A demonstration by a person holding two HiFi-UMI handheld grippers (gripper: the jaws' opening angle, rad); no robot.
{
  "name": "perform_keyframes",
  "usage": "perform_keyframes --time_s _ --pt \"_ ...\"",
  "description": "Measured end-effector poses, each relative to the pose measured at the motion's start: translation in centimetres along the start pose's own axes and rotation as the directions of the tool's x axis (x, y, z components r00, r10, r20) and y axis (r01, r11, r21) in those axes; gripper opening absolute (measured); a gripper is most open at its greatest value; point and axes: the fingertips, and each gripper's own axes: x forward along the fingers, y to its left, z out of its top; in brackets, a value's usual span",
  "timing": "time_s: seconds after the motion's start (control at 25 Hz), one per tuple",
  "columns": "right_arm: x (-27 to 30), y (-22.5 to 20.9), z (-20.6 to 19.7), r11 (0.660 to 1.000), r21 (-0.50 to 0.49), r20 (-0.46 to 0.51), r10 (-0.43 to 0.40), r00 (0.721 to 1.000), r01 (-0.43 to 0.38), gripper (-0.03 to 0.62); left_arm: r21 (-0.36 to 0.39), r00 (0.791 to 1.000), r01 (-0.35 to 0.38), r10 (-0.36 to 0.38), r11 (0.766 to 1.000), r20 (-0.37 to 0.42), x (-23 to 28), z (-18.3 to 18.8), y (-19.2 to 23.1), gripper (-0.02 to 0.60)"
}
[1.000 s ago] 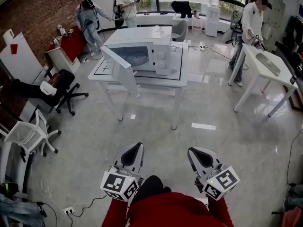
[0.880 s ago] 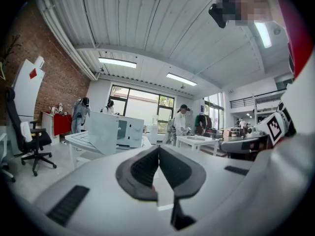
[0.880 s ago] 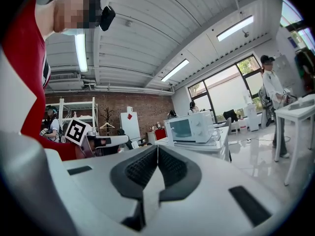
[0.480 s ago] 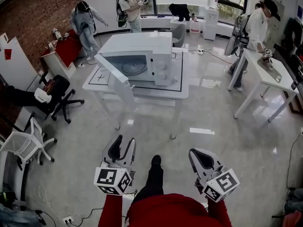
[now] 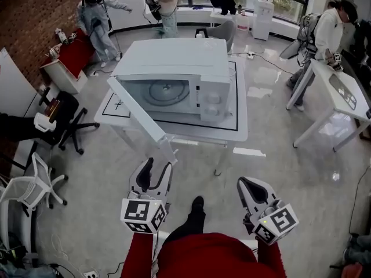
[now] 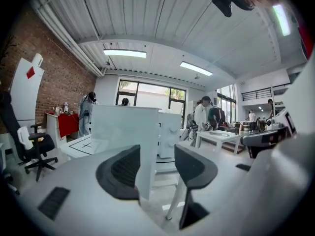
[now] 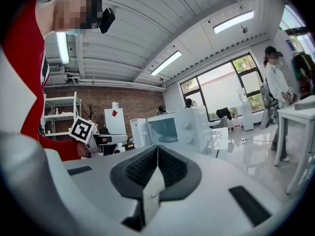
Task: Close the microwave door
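A white microwave (image 5: 174, 77) stands on a white table (image 5: 240, 133). Its door (image 5: 142, 120) hangs open, swung out to the front left toward me. My left gripper (image 5: 157, 168) is held low just short of the door's free edge, not touching it; its jaws are opening and nothing is between them. In the left gripper view the door (image 6: 125, 132) shows ahead, beyond the gap of the left gripper (image 6: 156, 154). My right gripper (image 5: 242, 182) is shut and empty, in front of the table's right corner. From the right gripper (image 7: 157, 149) the microwave (image 7: 172, 127) is seen ahead.
A second white table (image 5: 342, 97) stands at the right with a person (image 5: 331, 28) beside it. Office chairs (image 5: 61, 120) and a white chair (image 5: 29, 184) line the left side. Other people stand at the back by the windows. A cable lies on the floor.
Both grippers and the view have moved forward toward the microwave table. The left gripper's jaws went from shut to open. The right gripper stays shut.
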Motion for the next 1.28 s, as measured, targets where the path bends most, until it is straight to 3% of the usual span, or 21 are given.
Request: perform_keyframes --time_s 0.2,0.64,1.28 --pt "3.0 -0.7 -0.2 0.999 0.028 -0.035 0.021 0.999 -0.020 0.015 0.030 0.999 0.023 -0.022 0.999 -0.032 1.8 -0.3 0.2 0.212" --pt "5.8 -1.6 -2.1 0.997 0.064 -0.059 0.036 0.998 -0.032 0.015 0.005 0.990 0.135 -0.135 0.991 -0.037 3.8 -2.5 -1.3 0.210" --pt "6.8 -3.5 -1.5 0.998 0.066 -0.055 -0.017 0.998 0.021 0.015 -0.012 0.966 0.254 -0.255 0.967 -0.039 10.0 -0.7 -3.3 0.202"
